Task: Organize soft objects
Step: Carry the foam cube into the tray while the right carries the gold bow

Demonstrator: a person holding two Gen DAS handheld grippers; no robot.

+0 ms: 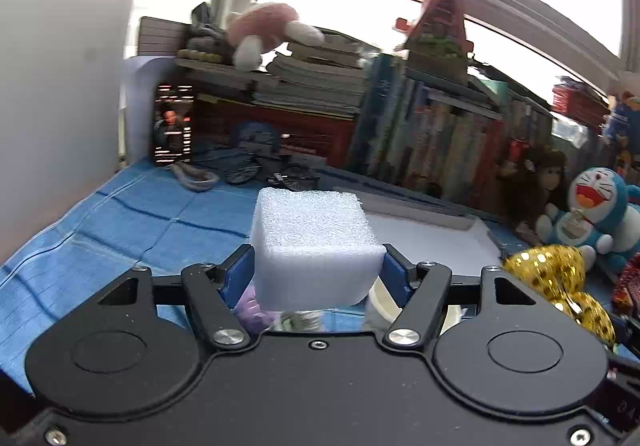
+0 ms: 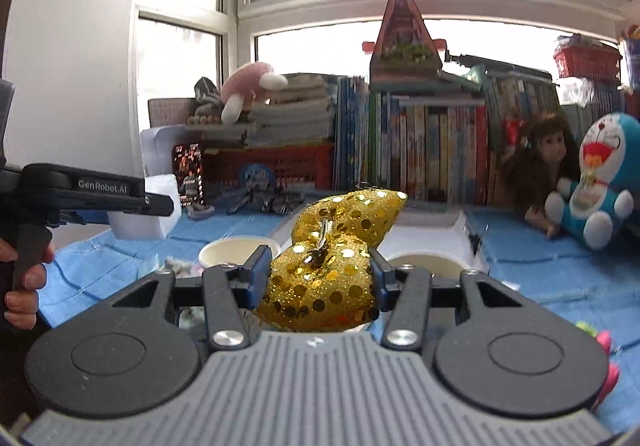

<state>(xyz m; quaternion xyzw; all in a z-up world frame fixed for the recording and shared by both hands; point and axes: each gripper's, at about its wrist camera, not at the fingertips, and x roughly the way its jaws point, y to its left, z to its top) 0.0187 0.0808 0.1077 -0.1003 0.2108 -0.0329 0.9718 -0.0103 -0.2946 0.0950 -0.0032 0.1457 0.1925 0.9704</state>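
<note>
A white foam cube (image 1: pixel 316 234) sits between the blue pads of my left gripper (image 1: pixel 319 268), which is shut on it and holds it above the blue cloth (image 1: pixel 120 230). The right wrist view shows that gripper (image 2: pixel 160 205) from the side at the left edge, with the foam (image 2: pixel 140 224) in its tip and a hand on its grip. My right gripper (image 2: pixel 320 268) is shut on a gold sequin bow (image 2: pixel 332 246), lifted over two paper cups (image 2: pixel 236 252). The bow (image 1: pixel 556 278) also shows at the right of the left wrist view.
A white tray (image 2: pixel 440 221) lies behind the cups. A Doraemon plush (image 2: pixel 600 181) and a long-haired doll (image 2: pixel 536 165) lean on the books at the right. A lit phone (image 1: pixel 174 125), a model bicycle (image 1: pixel 272 169) and a pink plush (image 2: pixel 252 85) are at the back left.
</note>
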